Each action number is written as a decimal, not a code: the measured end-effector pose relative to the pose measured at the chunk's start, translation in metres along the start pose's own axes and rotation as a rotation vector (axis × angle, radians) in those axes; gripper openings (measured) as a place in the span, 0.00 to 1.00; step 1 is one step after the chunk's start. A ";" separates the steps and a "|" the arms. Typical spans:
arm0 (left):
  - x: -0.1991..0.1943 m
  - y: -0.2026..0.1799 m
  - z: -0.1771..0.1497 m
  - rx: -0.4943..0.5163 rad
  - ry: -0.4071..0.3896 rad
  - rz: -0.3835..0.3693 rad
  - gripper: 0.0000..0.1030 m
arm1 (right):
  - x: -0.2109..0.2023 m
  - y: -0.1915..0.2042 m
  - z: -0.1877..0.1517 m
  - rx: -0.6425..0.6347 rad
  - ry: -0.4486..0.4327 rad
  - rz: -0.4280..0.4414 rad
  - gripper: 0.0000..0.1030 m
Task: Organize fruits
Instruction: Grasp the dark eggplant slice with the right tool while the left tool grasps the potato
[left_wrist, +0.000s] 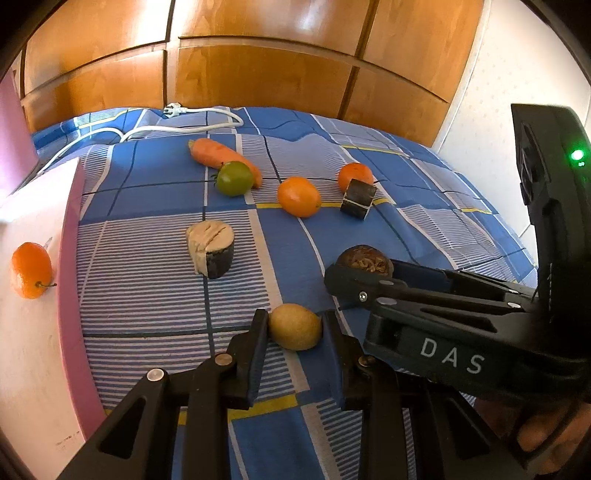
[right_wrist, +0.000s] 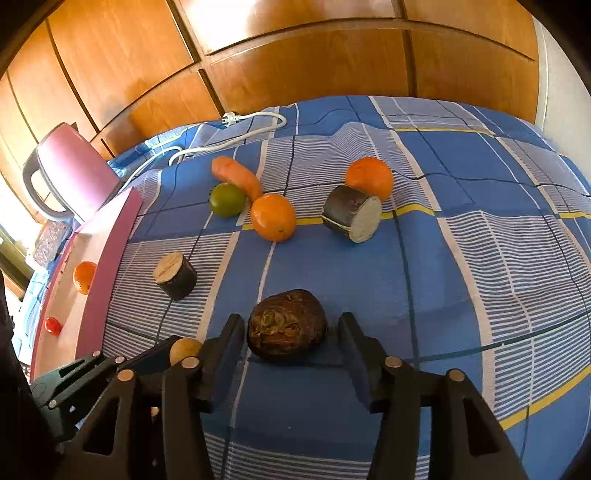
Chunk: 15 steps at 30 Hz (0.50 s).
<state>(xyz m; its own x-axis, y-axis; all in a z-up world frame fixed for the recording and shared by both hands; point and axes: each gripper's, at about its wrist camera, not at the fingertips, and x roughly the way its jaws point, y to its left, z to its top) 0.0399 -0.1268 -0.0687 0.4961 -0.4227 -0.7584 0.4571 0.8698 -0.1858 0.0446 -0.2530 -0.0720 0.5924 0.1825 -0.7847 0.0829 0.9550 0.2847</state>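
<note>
The left gripper (left_wrist: 294, 326) squeezes a small, round, yellow-brown fruit (left_wrist: 294, 326) with bumpy skin. The right gripper (right_wrist: 291, 332) is partly open around a dark, wrinkly brown fruit (right_wrist: 286, 324), its pads not pressing it. Both fruits sit on the bed (right_wrist: 461, 258), which has a soft blue checked cover. Smooth oranges (right_wrist: 273, 217), a carrot (right_wrist: 238, 175) and a green tomato (right_wrist: 227, 199) lie farther back. Shiny wooden cupboards (right_wrist: 295, 66) stand behind.

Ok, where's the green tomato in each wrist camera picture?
Left wrist: green tomato upper centre, touching the carrot just behind it.
Right wrist: green tomato upper left of centre, beside the carrot.
Shared landmark: the white power cable behind them.
</note>
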 end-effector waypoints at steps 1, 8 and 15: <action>0.000 0.000 0.000 0.000 -0.001 0.002 0.29 | 0.000 0.001 0.000 -0.001 0.002 -0.005 0.54; -0.002 0.000 -0.002 -0.009 0.000 0.010 0.28 | 0.000 0.001 0.001 -0.006 0.001 -0.047 0.42; -0.007 0.004 -0.004 -0.019 0.003 0.017 0.28 | -0.003 0.004 -0.003 -0.047 0.002 -0.063 0.42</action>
<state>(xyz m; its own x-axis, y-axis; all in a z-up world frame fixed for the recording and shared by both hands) 0.0350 -0.1194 -0.0662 0.5019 -0.4069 -0.7632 0.4341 0.8817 -0.1846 0.0406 -0.2494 -0.0702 0.5860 0.1220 -0.8011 0.0823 0.9745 0.2086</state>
